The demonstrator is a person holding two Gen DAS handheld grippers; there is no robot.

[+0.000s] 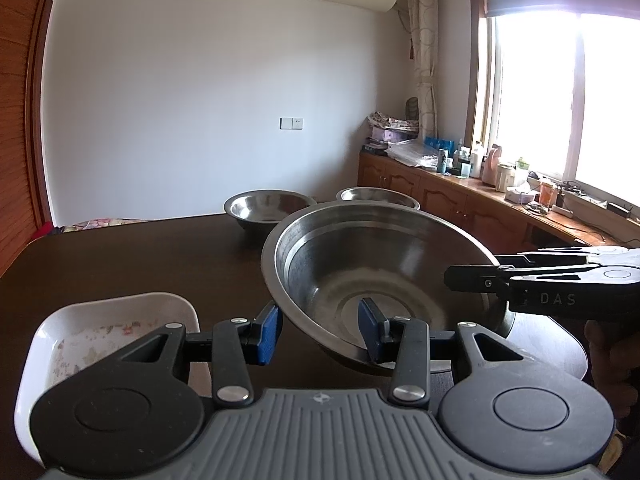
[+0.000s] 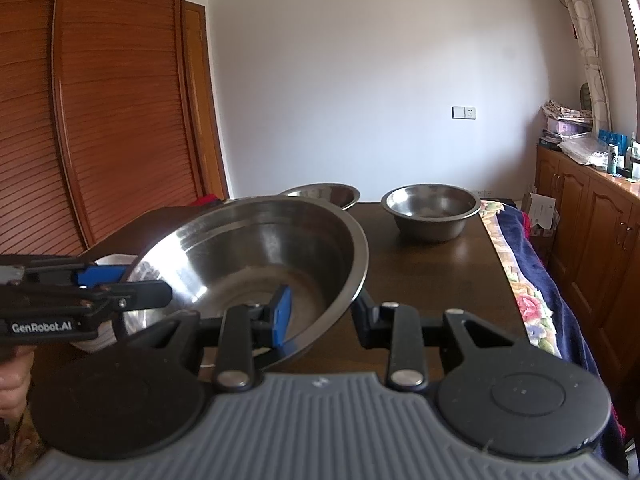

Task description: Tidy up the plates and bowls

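A large steel bowl (image 1: 384, 276) is tilted above the dark wooden table (image 1: 140, 264). My left gripper (image 1: 320, 332) straddles its near rim, one blue pad inside and one outside, with the jaws wide apart. My right gripper (image 2: 320, 312) straddles the opposite rim (image 2: 352, 280) the same way, also wide apart. Each gripper shows from the side in the other's view: the right one in the left wrist view (image 1: 472, 280), the left one in the right wrist view (image 2: 132, 292). Two smaller steel bowls (image 1: 268, 208) (image 1: 378, 196) stand at the table's far end. A white square dish (image 1: 108, 336) sits by my left gripper.
A wooden counter (image 1: 500, 208) crowded with bottles and boxes runs under the window on the right. A bed with a floral blanket (image 2: 532, 280) lies beside the table's right edge. Wooden louvred wardrobe doors (image 2: 100, 120) stand at the left.
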